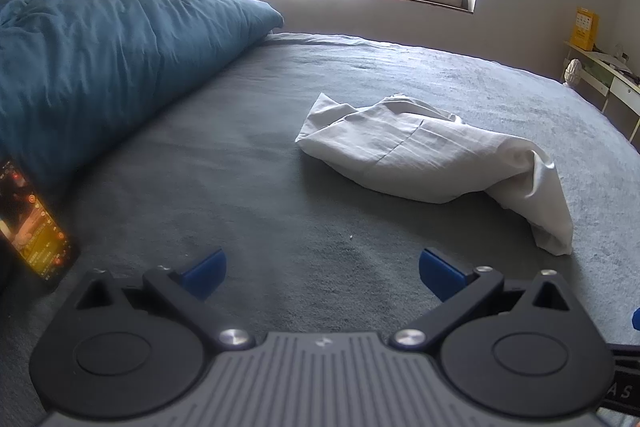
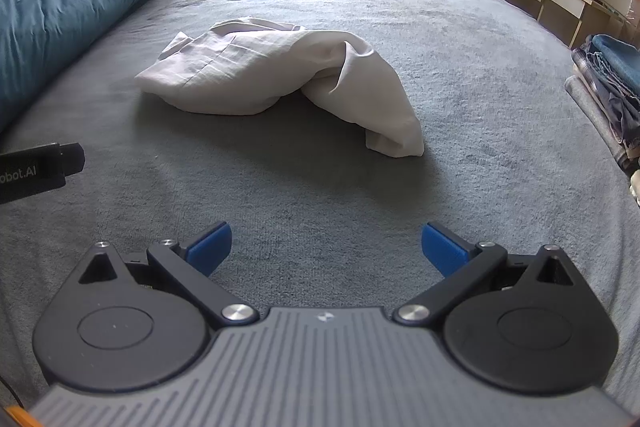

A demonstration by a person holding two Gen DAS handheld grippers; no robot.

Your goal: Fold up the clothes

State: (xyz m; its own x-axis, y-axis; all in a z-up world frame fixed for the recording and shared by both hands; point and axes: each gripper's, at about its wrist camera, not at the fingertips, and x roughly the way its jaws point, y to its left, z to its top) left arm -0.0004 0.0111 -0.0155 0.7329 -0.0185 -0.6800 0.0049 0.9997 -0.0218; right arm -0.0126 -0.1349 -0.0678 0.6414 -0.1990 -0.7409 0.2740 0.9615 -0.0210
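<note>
Crumpled white garment (image 2: 276,75) lying on grey bed (image 2: 460,67); left claw (image 1: 322,273) and right claw (image 2: 326,247) hovering apart, empty, ideally approaching separate hem corners.

The left hand-held gripper (image 1: 322,273) and right hand-held gripper (image 2: 326,247) both gape wide, holding nothing.

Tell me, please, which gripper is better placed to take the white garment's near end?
Probably the right gripper: the white garment's near end lies almost straight ahead of its open jaws, but off to the right of the left gripper.
</note>
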